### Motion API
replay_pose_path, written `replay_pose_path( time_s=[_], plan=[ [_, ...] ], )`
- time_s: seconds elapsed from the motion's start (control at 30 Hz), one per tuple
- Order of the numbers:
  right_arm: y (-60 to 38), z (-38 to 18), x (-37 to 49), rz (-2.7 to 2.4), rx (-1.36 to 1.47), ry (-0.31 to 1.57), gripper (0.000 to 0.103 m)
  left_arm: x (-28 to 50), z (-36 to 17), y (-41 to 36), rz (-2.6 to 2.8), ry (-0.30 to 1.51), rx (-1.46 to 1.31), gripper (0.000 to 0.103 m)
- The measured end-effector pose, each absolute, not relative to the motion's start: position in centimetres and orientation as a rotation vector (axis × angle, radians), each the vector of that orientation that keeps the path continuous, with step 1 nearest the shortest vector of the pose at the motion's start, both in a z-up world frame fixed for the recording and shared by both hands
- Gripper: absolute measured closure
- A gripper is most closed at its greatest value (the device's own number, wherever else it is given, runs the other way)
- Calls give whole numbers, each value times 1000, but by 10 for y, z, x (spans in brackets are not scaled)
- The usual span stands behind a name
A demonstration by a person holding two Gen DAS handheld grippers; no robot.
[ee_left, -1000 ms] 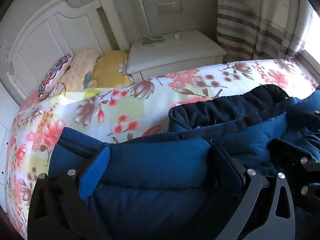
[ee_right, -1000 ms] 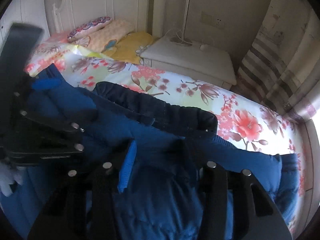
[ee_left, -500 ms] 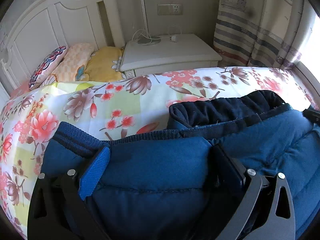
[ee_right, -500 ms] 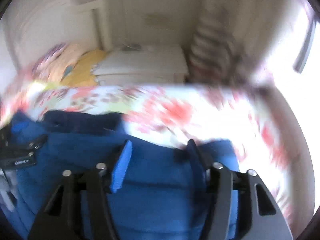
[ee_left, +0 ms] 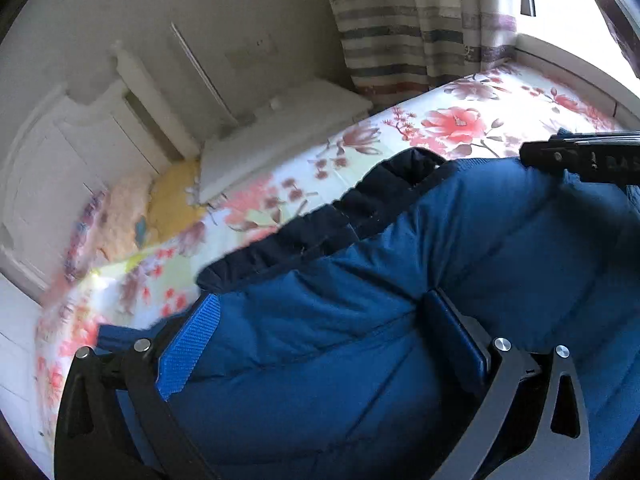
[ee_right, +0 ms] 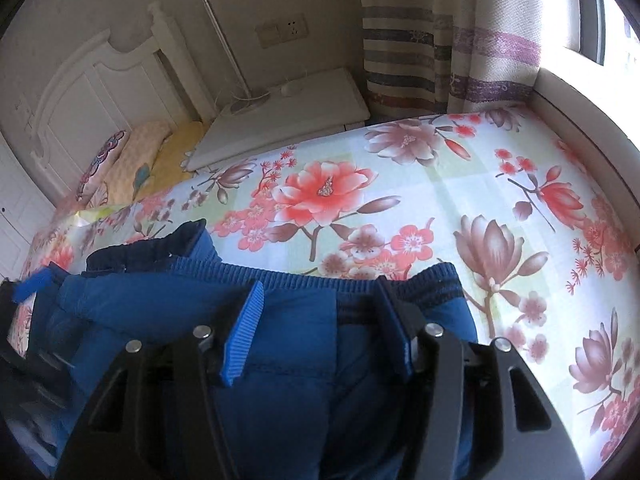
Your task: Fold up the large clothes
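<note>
Both grippers, left gripper (ee_left: 320, 344) and right gripper (ee_right: 320, 320), pinching blue padded jacket (ee_right: 280, 380) on floral bedsheet (ee_right: 400, 208); keep hem taut, lower evenly.

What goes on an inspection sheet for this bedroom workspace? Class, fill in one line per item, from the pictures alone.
Surface: bed with flowered sheet, sunlit.
Job's things: blue padded jacket lying on the bed, ribbed hem toward the far side.
Clutter: pillows at the headboard.
Grippers: left tongs and right tongs both straddle jacket fabric; grip cannot be told.
Cables: thin cord by the lamp base on the nightstand.
Surroundings: striped curtain, wall socket, window.
</note>
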State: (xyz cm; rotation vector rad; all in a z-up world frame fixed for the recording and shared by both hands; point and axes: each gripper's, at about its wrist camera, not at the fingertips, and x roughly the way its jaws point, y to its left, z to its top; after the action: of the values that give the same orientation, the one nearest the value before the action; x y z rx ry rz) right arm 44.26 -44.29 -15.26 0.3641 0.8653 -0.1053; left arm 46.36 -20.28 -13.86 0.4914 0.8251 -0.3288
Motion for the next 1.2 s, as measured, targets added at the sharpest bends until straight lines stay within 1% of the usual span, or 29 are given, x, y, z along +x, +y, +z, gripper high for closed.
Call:
replay_pose_path(
  time_s=[0.07,0.13,0.17,0.23,0.3,0.37,0.53,0.8,0.93,1.0,1.03,1.1,1.13,1.2],
  plan=[
    [-444,-153,442,-104,370,862,48,481,-132,-177,-376,890,350,4],
    [-445,-154,442,-104,373,863,48,492,-125,-140,-272,854,279,4],
    [-445,-154,441,-103,374,862,48,502,-123,-112,-206,853,218,4],
    [-445,-154,441,-101,376,860,48,518,-127,-58,-158,913,37,4],
    [-446,-153,440,-100,379,858,48,529,-135,-11,-194,958,-174,10],
    [-445,-153,440,-103,372,858,48,528,-142,3,-230,962,-242,10],
    [-445,-153,438,-99,378,851,48,528,-147,-19,-193,953,-126,9],
    [-452,-155,436,-65,450,832,48,527,-147,12,-280,891,-325,6],
    [-453,-154,434,-61,461,821,48,520,-139,5,-222,890,-281,6],
    [-447,-149,433,-77,421,822,45,506,-123,-2,-146,857,-207,7],
    [-441,-142,431,-96,383,822,43,493,-110,-9,-125,811,-160,7],
    [-424,-121,424,-128,301,804,40,473,-90,-32,-181,768,-61,7],
    [-409,-107,418,-90,270,778,38,467,-85,-43,-199,768,-14,5],
    [-372,-84,409,-16,173,767,30,457,-81,-70,-201,781,107,4]
  ],
)
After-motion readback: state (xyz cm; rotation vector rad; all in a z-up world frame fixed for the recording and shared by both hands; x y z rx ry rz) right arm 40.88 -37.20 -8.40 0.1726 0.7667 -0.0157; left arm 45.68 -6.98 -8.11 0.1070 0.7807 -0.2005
